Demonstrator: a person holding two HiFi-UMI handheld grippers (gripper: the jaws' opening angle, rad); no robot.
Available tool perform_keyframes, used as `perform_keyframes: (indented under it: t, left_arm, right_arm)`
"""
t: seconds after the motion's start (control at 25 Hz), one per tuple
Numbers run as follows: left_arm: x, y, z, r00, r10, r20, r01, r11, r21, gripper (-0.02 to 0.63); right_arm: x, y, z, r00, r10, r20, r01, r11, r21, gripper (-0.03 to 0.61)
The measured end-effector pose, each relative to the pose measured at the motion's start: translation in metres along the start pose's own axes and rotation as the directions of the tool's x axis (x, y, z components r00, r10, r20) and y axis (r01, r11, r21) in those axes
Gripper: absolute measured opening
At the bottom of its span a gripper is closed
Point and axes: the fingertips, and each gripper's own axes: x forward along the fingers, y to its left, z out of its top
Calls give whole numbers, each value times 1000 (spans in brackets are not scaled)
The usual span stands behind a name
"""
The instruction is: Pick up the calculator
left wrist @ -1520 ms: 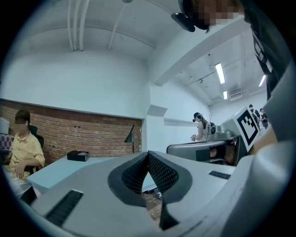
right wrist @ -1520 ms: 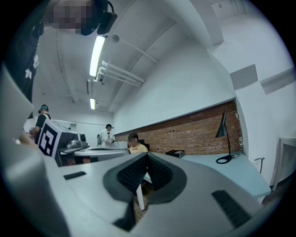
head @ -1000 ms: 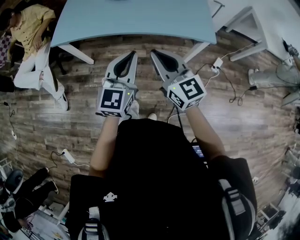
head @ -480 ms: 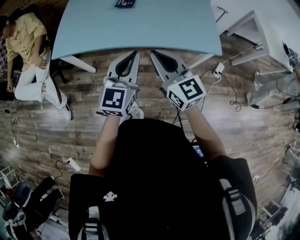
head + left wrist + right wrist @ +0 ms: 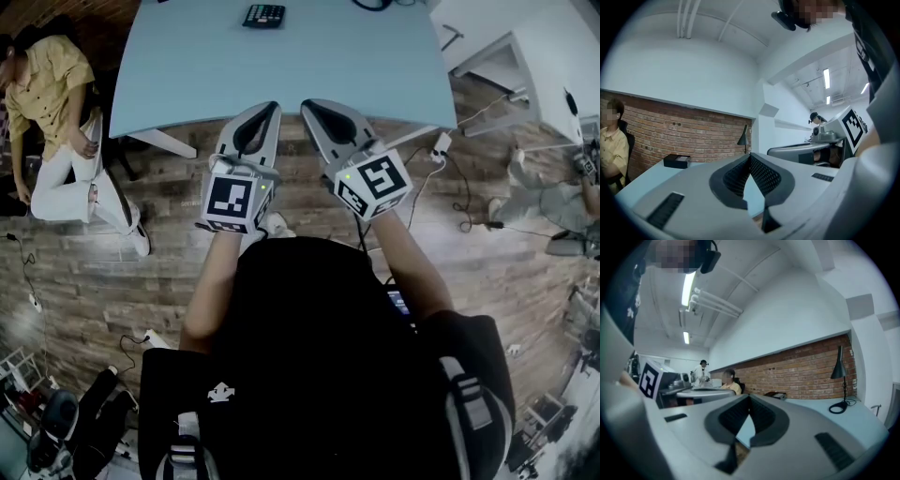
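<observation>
Well, your left gripper (image 5: 270, 107) and right gripper (image 5: 307, 103) are both pressed together, empty; spread one's jaws before reaching across the table (image 5: 328, 56) to the calculator (image 5: 263, 15).

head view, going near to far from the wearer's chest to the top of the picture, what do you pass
person's black top → grey left gripper and grey right gripper, side by side, fingers shut → pale blue tabletop → small black calculator
</observation>
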Motion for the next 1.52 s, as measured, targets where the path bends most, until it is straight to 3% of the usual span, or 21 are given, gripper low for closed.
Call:
perform_keyframes:
  t: [0.72, 1.04, 1.52]
  left_arm:
    - [38, 82, -17, 1000, 4, -2, -4, 998, -69, 5]
    - [87, 110, -23, 999, 46, -21, -47, 997, -59, 5]
    - [151, 153, -34, 984, 166, -61, -170, 983, -68, 5]
  right_arm:
    - [82, -32, -13, 998, -20, -60, 20, 1000, -8, 2]
    - [122, -76, -14, 998, 23, -64, -23, 1000, 0, 2]
    - [182, -147, -31, 987, 111, -113, -111, 994, 10, 2]
